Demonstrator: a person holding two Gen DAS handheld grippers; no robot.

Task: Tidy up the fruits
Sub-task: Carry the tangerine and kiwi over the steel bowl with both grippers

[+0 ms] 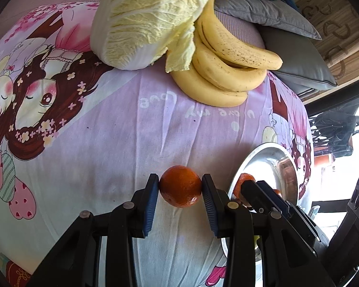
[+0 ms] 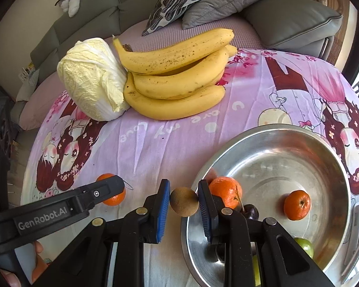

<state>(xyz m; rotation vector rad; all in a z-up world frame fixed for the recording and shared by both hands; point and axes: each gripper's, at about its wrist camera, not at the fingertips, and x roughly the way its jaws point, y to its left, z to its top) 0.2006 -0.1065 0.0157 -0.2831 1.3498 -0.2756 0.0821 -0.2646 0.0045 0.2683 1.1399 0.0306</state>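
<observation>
Right now we pinch a mandarin [image 1: 180,190] between our left gripper [image 1: 180,191] fingers, above the cartoon-print cloth [image 1: 131,131]. Our right gripper [image 2: 184,202] fingers clamp a brown round fruit [image 2: 184,201] at the near rim of the steel bowl [image 2: 335,157]. Beyond those fingers, inside the bowl, lie two oranges [image 2: 296,204]. Farther ahead, bananas [image 2: 177,79] touch a napa cabbage [image 2: 91,79].
</observation>
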